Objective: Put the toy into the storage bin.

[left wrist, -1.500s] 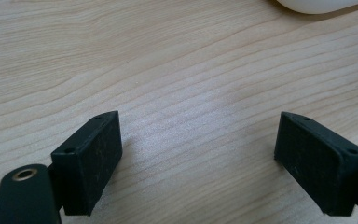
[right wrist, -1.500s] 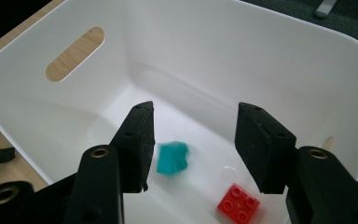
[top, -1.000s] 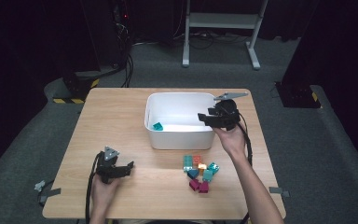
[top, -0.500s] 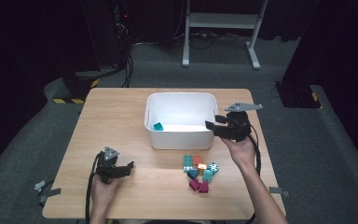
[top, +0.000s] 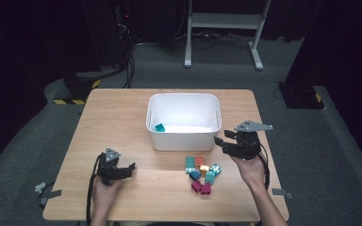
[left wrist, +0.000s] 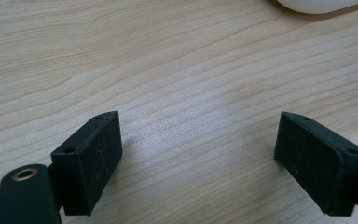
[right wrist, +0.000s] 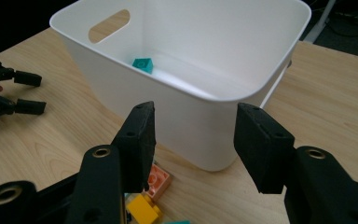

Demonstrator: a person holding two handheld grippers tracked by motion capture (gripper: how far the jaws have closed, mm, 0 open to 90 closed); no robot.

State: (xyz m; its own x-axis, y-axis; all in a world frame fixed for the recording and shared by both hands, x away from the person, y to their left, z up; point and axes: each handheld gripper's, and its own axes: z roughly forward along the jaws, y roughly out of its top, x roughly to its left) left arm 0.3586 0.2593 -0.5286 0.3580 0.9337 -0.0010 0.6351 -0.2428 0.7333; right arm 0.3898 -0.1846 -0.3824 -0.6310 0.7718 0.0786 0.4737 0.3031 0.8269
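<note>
A white tub [top: 184, 136] stands at the middle of the wooden table [top: 122, 117] with one teal brick [top: 160, 127] inside; the right gripper view shows that teal brick [right wrist: 142, 64] on the tub's floor behind the near wall [right wrist: 177, 116]. In front of the tub lies a cluster of several small bricks [top: 201, 173], teal, orange, yellow, blue and magenta. My right gripper [top: 220, 144] hovers open and empty just right of the tub's front corner, above and right of the cluster; an orange brick [right wrist: 156, 178] and a yellow brick [right wrist: 142, 209] show under its jaws. My left gripper [top: 131, 169] rests open on the table's front left, nothing between its jaws.
The left gripper view shows bare wood and the tub's edge [left wrist: 317, 4] at top right. The floor around the table is dark grey carpet. A white metal stand [top: 224, 28] is behind the table, with cables [top: 127, 61] and black boxes at the far left.
My right gripper has moved from over the tub's right rim toward the front and down, ending beside the tub's front right corner. The left gripper has stayed put.
</note>
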